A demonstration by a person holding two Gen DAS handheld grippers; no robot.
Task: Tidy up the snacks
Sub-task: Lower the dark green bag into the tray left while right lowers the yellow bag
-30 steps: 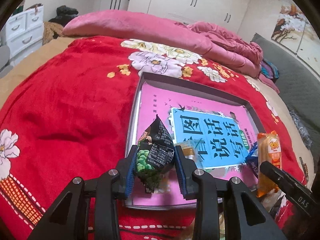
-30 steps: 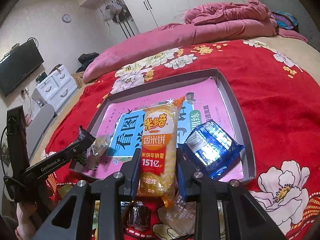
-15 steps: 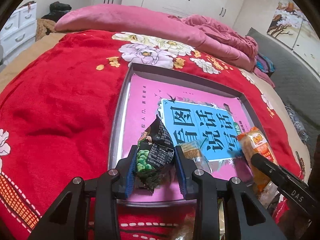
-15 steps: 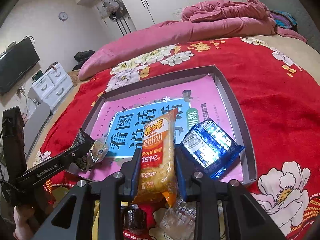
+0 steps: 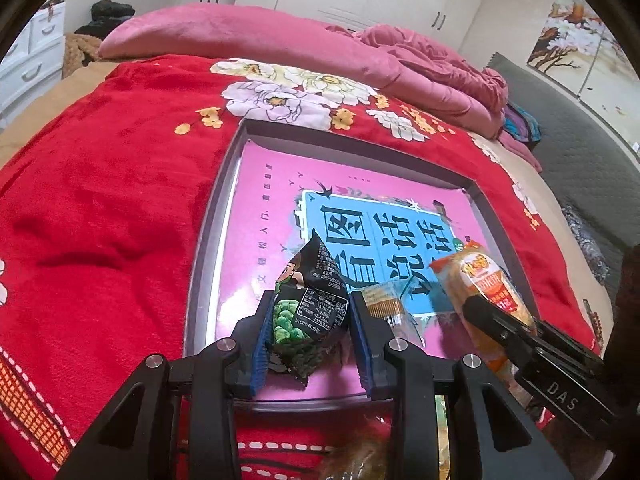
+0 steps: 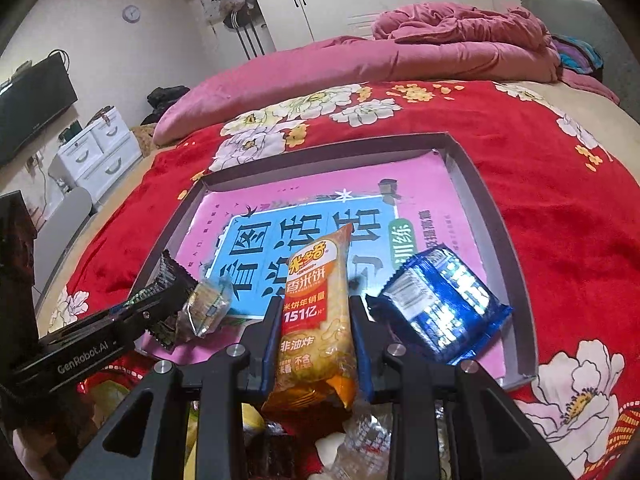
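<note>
Left gripper: I have its blue pads pressed on both sides of the green pea packet, a dark pouch with green peas printed low on it; the jaws stand only as wide as the pouch
Pea packet position: I hold it over the near left corner of the tray, its top corner pointing up and away from me
Right gripper: I have it clamped on the orange rice cracker pack, which stands lengthwise between the pads, top end over the tray, bottom end hanging out below the jaws
Tray: shallow grey box on the red floral blanket, lined with a pink and blue printed sheet
Blue packet: lying flat in the tray's near right corner, just beside my right finger
Small clear-wrapped snack: near the tray's front edge, between my two grippers
Loose heap: more wrappers under my right gripper, outside the tray; too dark and crowded there, I think one is a clear bag
</note>
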